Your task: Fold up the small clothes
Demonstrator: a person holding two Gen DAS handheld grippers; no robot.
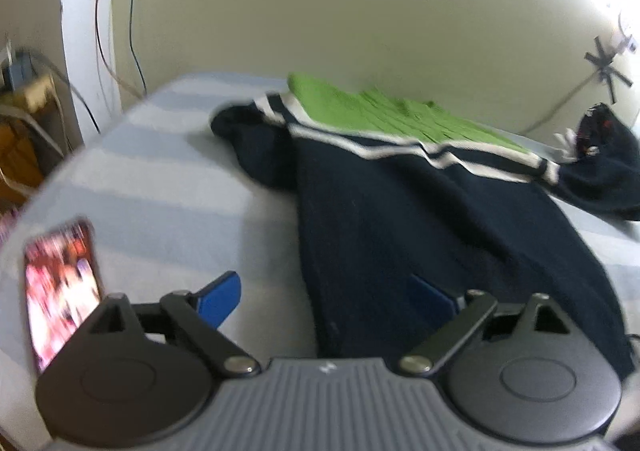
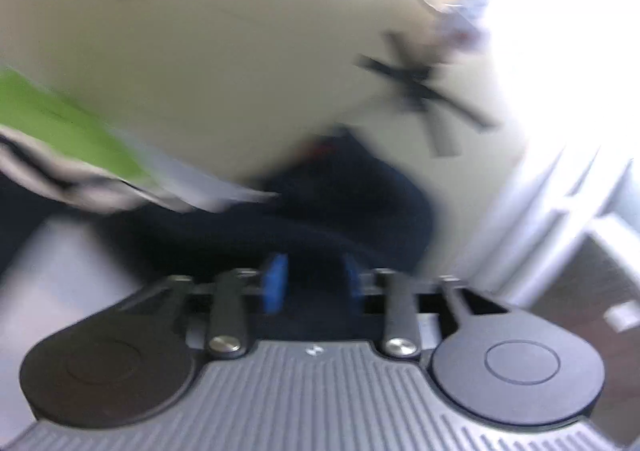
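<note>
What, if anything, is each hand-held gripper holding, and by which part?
Left hand-held gripper: nothing, open over the navy garment. Right hand-held gripper: too blurred to tell.

Navy garment [image 1: 420, 219] w/ white stripes, green top, spread flat on bed.

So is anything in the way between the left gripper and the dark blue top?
Nothing visible. The left hand-held gripper is open right at the navy top's near edge. The phone lies off to the side.
</note>
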